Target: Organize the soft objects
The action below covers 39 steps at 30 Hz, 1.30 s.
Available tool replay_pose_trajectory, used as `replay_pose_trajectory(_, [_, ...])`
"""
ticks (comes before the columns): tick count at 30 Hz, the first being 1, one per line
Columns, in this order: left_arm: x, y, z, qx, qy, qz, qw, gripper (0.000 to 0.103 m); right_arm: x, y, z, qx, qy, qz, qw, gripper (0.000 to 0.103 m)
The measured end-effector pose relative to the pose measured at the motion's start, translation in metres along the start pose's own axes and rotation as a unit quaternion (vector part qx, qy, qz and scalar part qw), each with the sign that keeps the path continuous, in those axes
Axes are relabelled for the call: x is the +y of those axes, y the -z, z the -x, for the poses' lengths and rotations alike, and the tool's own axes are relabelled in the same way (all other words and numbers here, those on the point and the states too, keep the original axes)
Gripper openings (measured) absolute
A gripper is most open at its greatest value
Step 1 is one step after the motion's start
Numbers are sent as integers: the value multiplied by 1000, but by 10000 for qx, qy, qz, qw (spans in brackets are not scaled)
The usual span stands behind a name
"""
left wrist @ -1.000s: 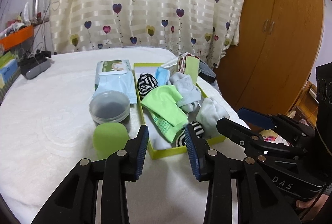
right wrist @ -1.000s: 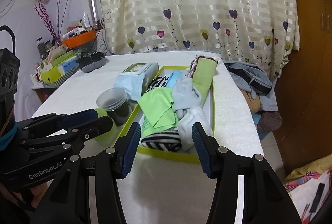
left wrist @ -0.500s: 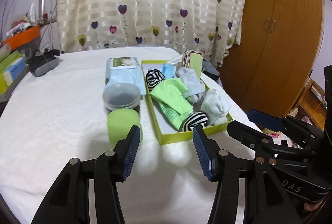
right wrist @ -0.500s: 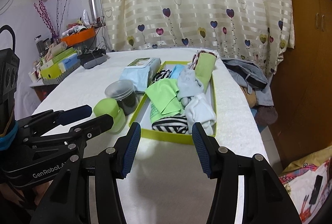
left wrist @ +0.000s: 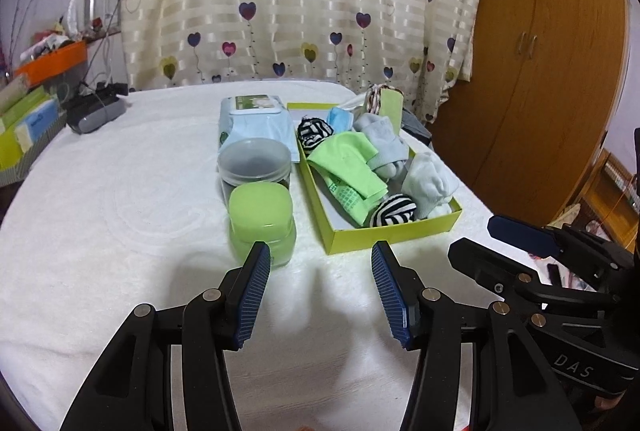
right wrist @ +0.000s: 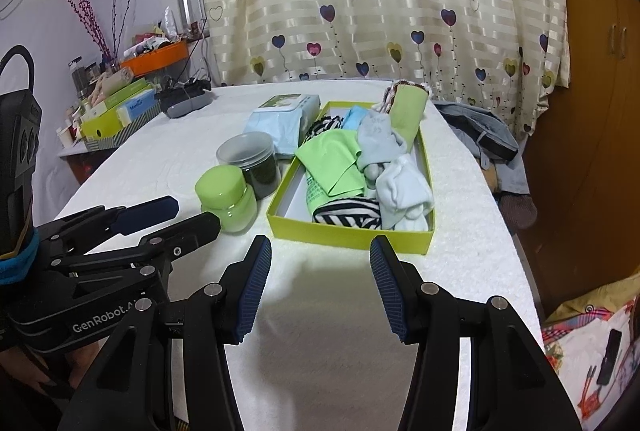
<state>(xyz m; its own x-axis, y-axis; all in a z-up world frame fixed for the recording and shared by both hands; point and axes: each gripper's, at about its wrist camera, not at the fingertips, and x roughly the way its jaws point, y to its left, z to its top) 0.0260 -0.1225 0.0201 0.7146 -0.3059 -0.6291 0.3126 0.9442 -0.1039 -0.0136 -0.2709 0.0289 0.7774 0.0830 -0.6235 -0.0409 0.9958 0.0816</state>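
Observation:
A yellow-green box (left wrist: 394, 233) (right wrist: 348, 231) stands on the white table and holds several rolled socks: a green sock (left wrist: 348, 161) (right wrist: 330, 165), striped rolls (left wrist: 394, 213) (right wrist: 346, 213), a white sock (left wrist: 430, 179) (right wrist: 404, 187) and a pale blue one (left wrist: 380, 139). My left gripper (left wrist: 320, 289) is open and empty above the table, short of the box. My right gripper (right wrist: 320, 283) is open and empty, also short of the box. Each gripper shows in the other's view, the right (left wrist: 532, 243) and the left (right wrist: 168, 215).
A green-lidded jar (left wrist: 262, 221) (right wrist: 226, 197) and a clear-lidded jar (left wrist: 254, 163) (right wrist: 250, 161) stand left of the box. A wipes pack (left wrist: 256, 121) lies behind them. A wardrobe (left wrist: 532, 43) stands to the right. Clutter and boxes (right wrist: 120, 111) sit far left.
Both grippers have pulled back from the box toward the near table edge. The left gripper's jaws have opened wider. Nothing was picked up.

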Motion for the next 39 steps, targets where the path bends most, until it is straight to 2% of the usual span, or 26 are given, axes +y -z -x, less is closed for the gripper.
replay_pose_trajectory(27, [2,-1,-5,90,45,8,9999,52,-7,2,-10,101,-20,-50,9999,53])
replay_pose_trajectory(39, [6,1,-9,98,-73,-30,9999,52,-4,4,-17,172,-69,-3,9998,53])
